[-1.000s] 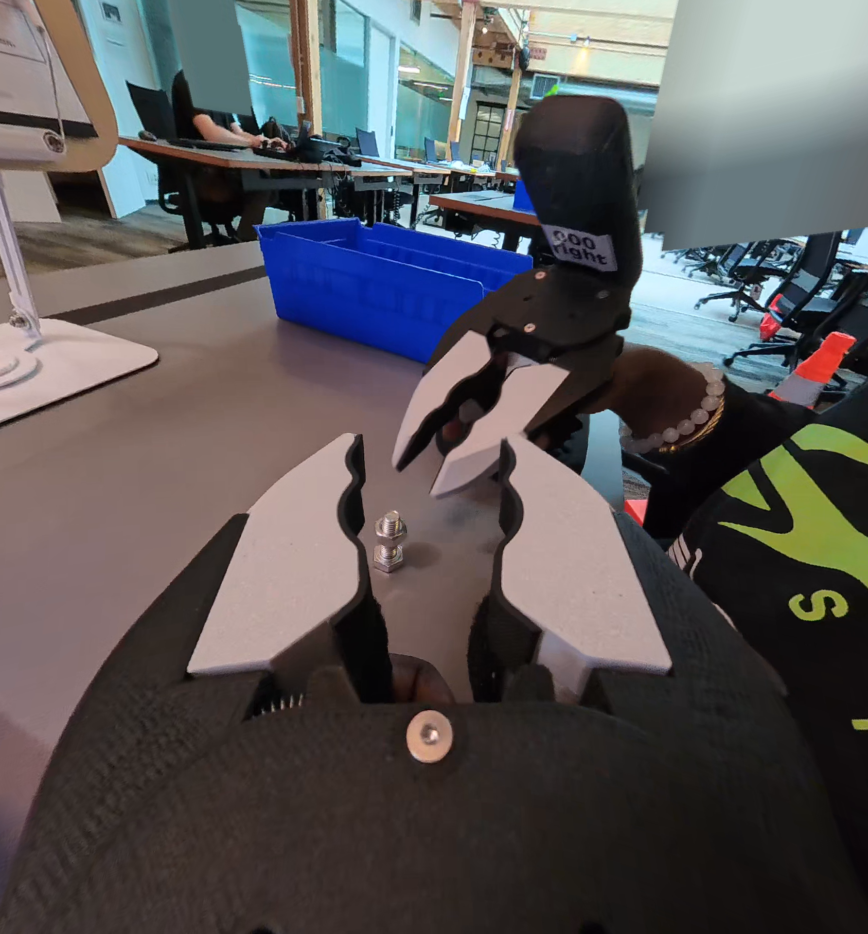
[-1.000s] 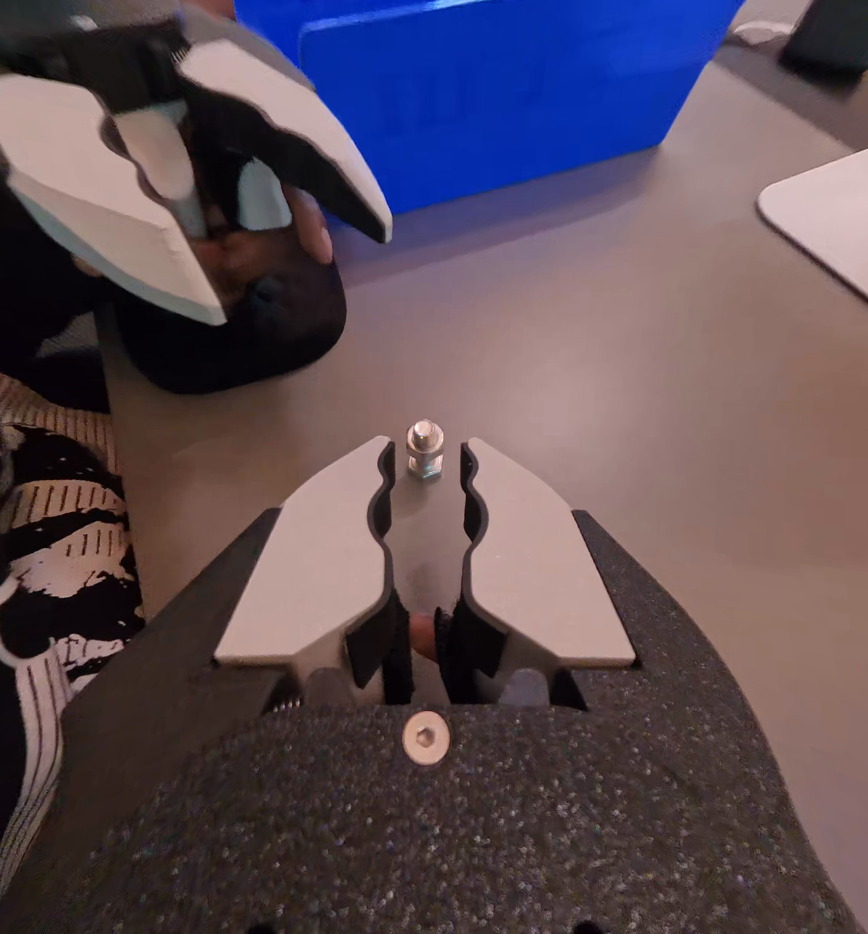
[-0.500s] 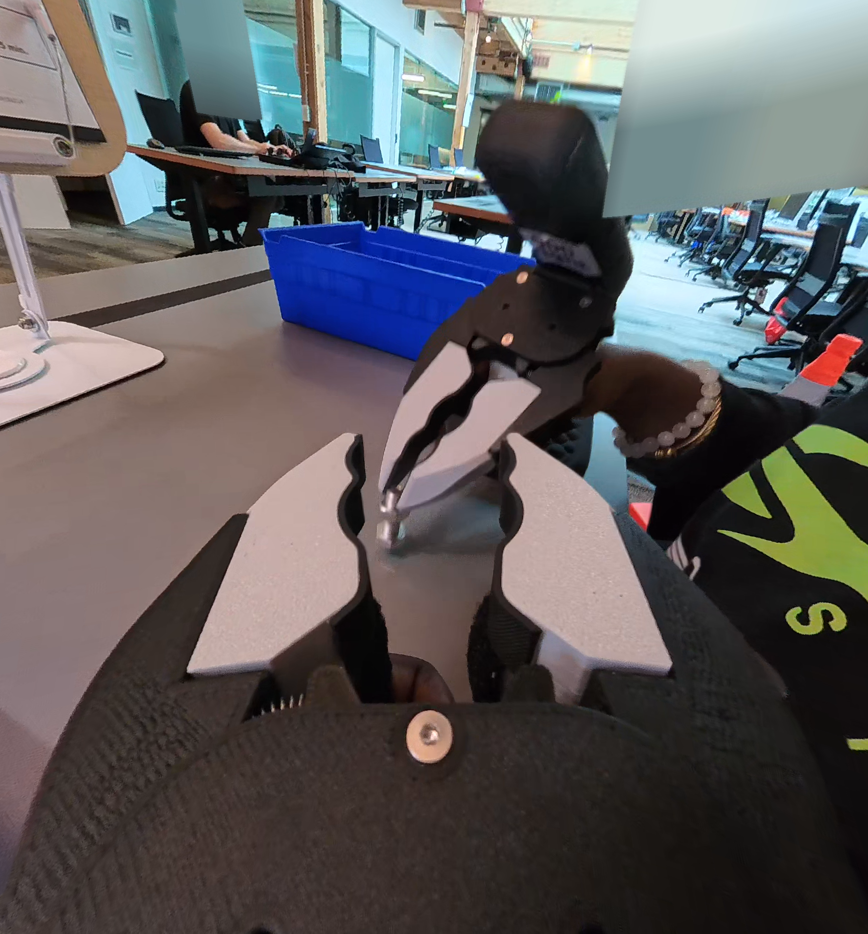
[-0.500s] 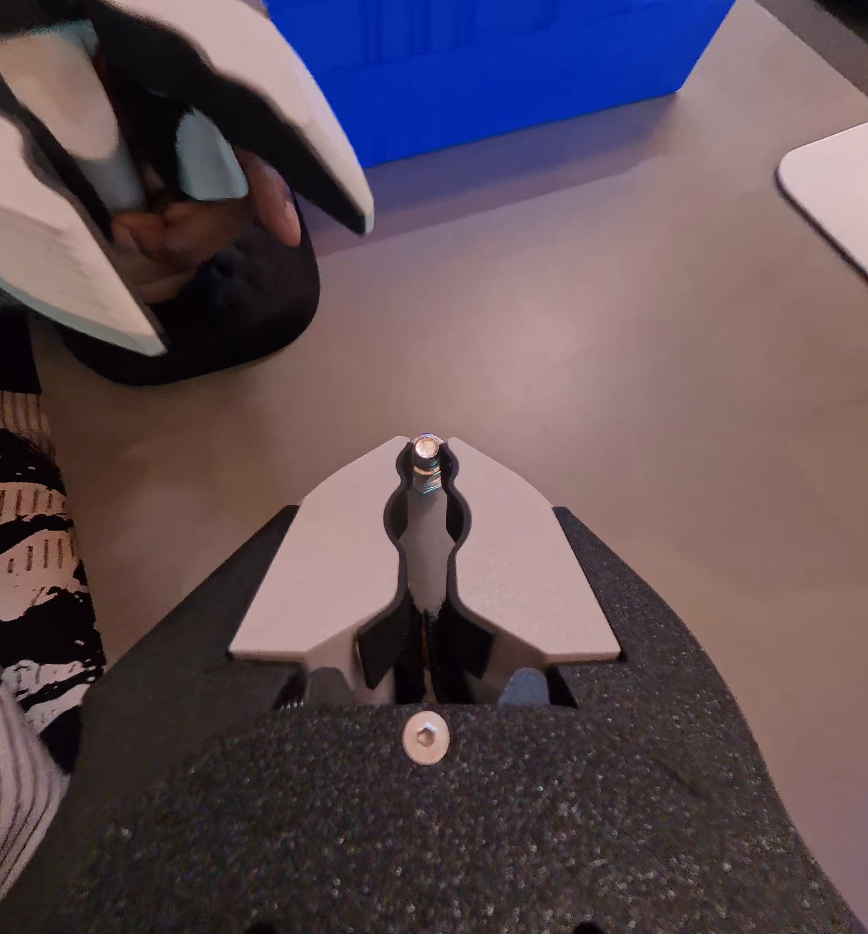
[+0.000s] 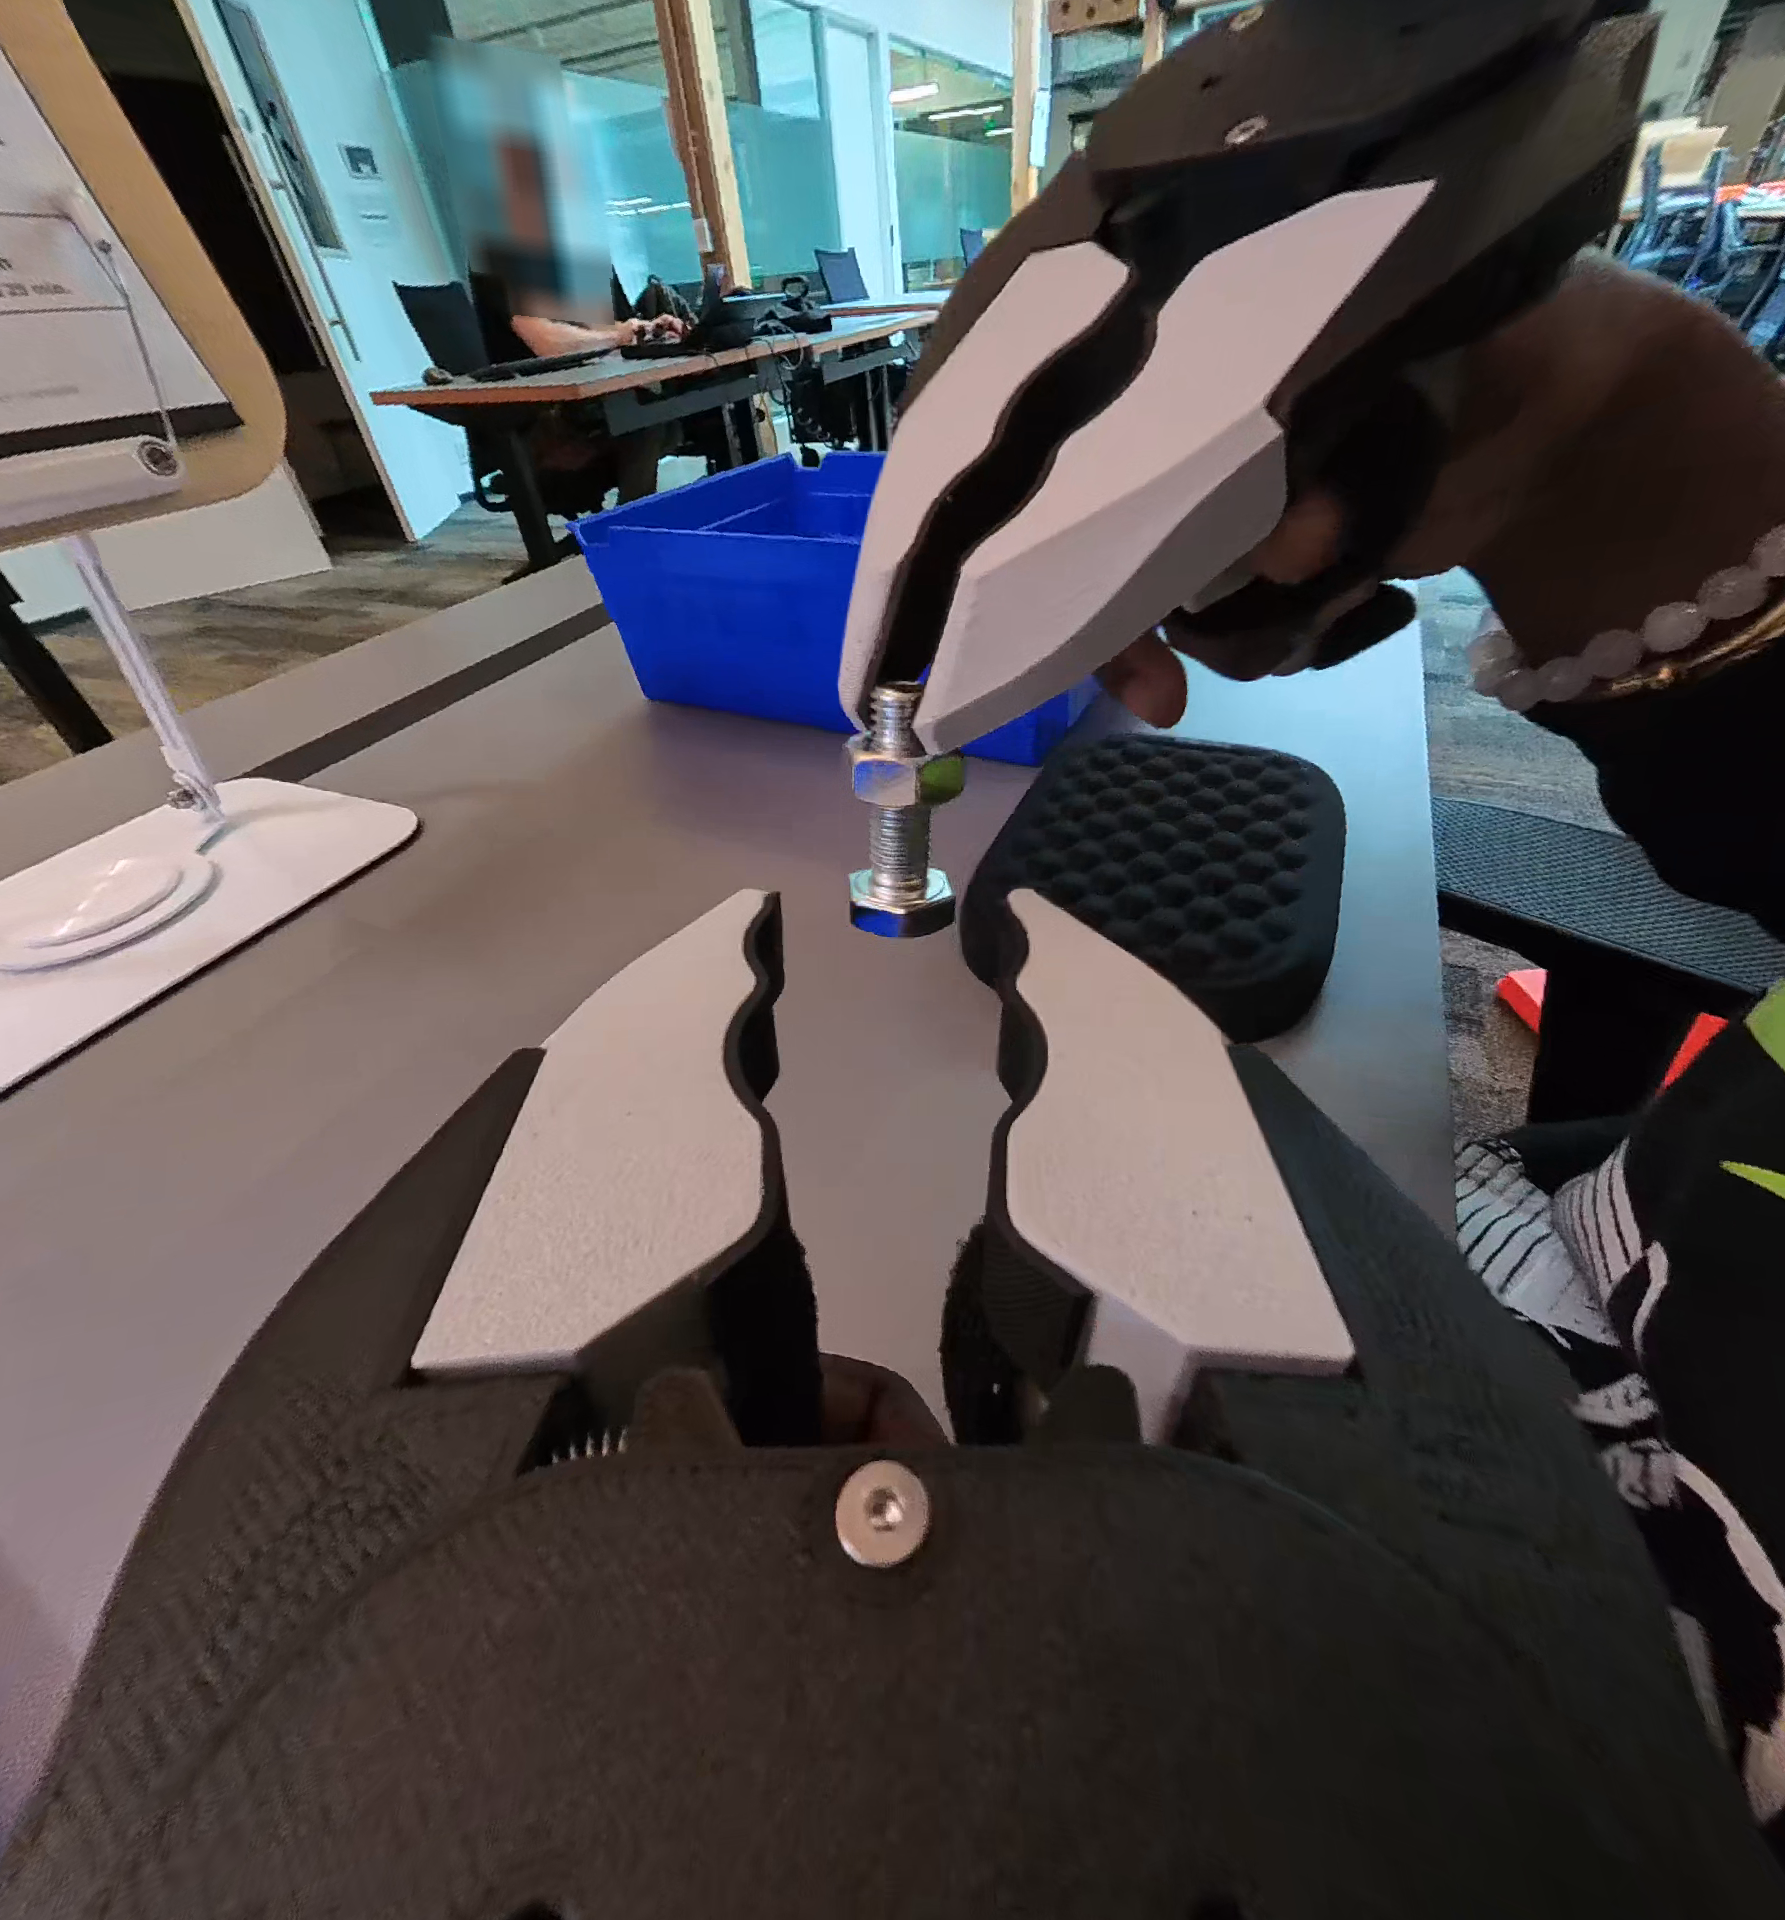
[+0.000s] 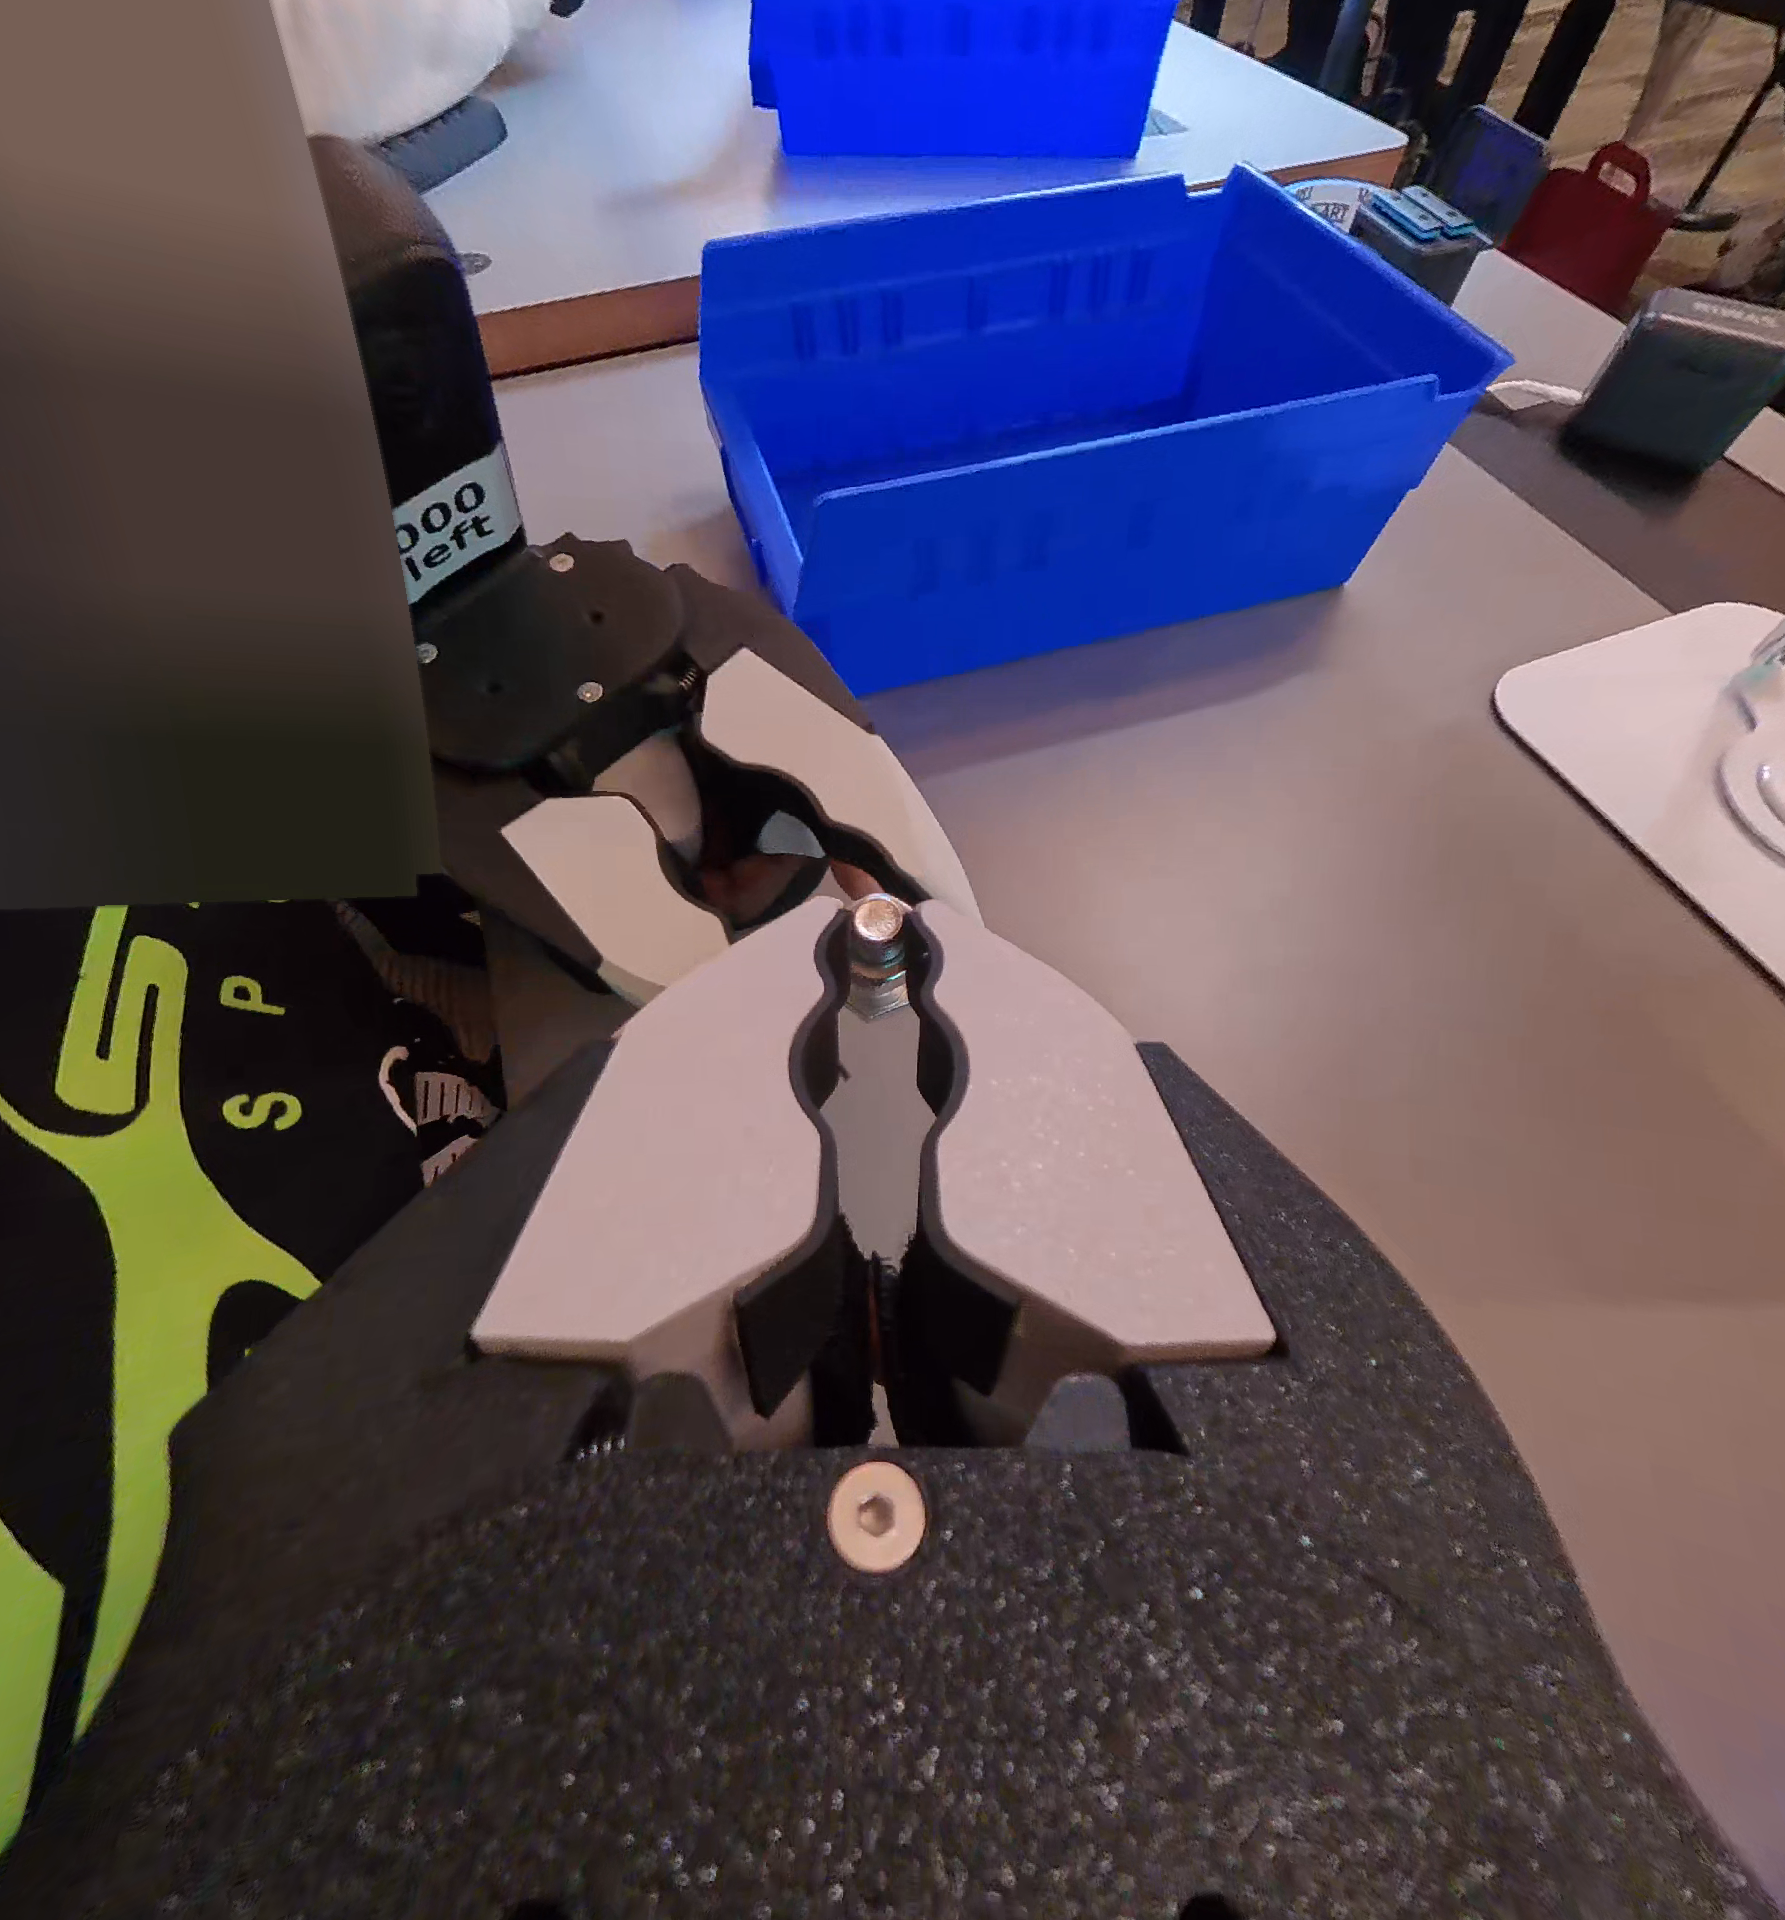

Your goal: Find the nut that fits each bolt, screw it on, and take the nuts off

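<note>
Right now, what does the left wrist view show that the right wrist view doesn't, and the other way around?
Only the left wrist view shows the bolt from the side: its head hangs lowest, clear of the table, with the nut threaded just below the right gripper fingertips. It also shows the black textured pad.

Only the right wrist view shows inside the blue bin, where I see no contents, and a dark box behind it.

Both show the right gripper shut on the bolt's threaded end, the left gripper open, and the white stand base.
</note>
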`<state>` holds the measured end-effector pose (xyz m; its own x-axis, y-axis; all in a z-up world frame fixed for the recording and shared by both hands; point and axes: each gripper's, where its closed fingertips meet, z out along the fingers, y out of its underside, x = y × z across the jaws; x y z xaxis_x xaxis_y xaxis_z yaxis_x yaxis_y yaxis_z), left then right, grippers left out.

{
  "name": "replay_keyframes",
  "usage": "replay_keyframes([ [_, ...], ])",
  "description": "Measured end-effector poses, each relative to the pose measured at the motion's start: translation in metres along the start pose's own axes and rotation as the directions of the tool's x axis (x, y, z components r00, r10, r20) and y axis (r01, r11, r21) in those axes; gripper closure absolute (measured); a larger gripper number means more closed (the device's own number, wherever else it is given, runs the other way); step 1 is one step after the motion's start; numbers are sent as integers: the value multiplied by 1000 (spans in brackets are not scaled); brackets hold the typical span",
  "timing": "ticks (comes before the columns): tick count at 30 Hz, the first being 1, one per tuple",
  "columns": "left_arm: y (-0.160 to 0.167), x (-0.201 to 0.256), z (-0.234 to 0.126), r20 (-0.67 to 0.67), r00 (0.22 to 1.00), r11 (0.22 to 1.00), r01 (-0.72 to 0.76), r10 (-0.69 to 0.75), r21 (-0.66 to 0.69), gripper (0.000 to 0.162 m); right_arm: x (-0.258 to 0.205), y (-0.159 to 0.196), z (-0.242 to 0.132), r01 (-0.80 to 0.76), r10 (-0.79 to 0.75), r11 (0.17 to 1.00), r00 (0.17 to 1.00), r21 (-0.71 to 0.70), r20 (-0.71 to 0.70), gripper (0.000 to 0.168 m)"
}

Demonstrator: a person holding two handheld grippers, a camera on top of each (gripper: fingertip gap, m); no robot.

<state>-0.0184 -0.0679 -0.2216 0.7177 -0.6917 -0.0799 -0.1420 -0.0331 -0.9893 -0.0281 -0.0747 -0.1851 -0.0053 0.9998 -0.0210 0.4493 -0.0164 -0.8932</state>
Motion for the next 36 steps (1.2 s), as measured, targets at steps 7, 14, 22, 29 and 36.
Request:
replay_keyframes([
  [7, 1, -3, 3, 58, 997, 998, -56, 56, -10, 128, 3, 0, 3, -61, 61, 998, 998, 12, -35, 159],
  [14, 3, -4, 7, 68, 996, 999, -52, 53, -12, 142, 1, -2, 3, -68, 69, 997, 997, 24, -33, 159],
  [22, 0, 6, 5, -62, 997, 998, 50, -47, 48, 143, -7, -14, -1, -38, 34, 981, 999, 191, 23, 132],
  [29, -3, 19, 2, -177, 979, 990, 114, -98, 80, 143, -10, -6, 11, -93, 79, 916, 995, 389, 53, 104],
  [36, -4, 21, 1, -208, 970, 985, 144, -122, 91, 143, -3, -7, 8, -110, 98, 889, 994, 445, 48, 119],
])
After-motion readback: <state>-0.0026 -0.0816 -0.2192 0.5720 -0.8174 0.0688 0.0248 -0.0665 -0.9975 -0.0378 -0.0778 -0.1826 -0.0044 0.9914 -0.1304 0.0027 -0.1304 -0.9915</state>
